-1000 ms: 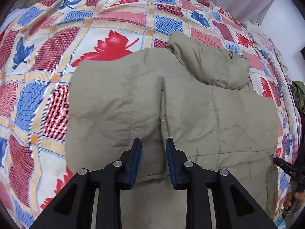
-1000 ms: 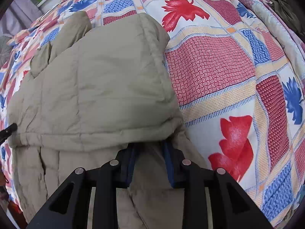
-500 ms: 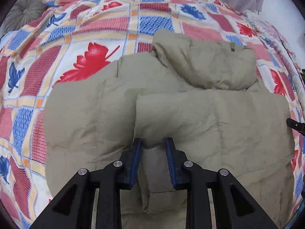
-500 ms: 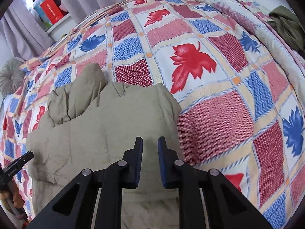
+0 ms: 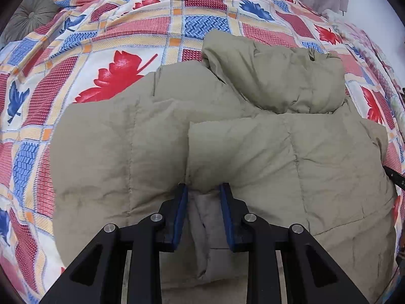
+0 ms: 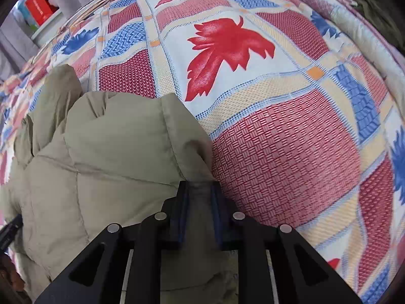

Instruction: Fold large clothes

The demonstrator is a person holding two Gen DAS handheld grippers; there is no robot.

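**padded_jkt:** How far along was the fold at this point?

**umi_fan:** About halfway, I'd say. The khaki puffer jacket (image 5: 157, 152) lay on the patterned bedspread (image 5: 50, 81), already folded into a chunky block, hood (image 5: 276, 76) bunched at the far end.

**padded_jkt:** And the tongs?

**umi_fan:** Left gripper (image 5: 203, 190) had a fold of the near edge sitting between its blue pads, which looked parted, so whether it really pinched I couldn't tell. Right gripper (image 6: 200, 186) was clenched on the jacket's right corner.

**padded_jkt:** What was left?

**umi_fan:** Probably carrying that near edge over toward the hood, then flattening it.
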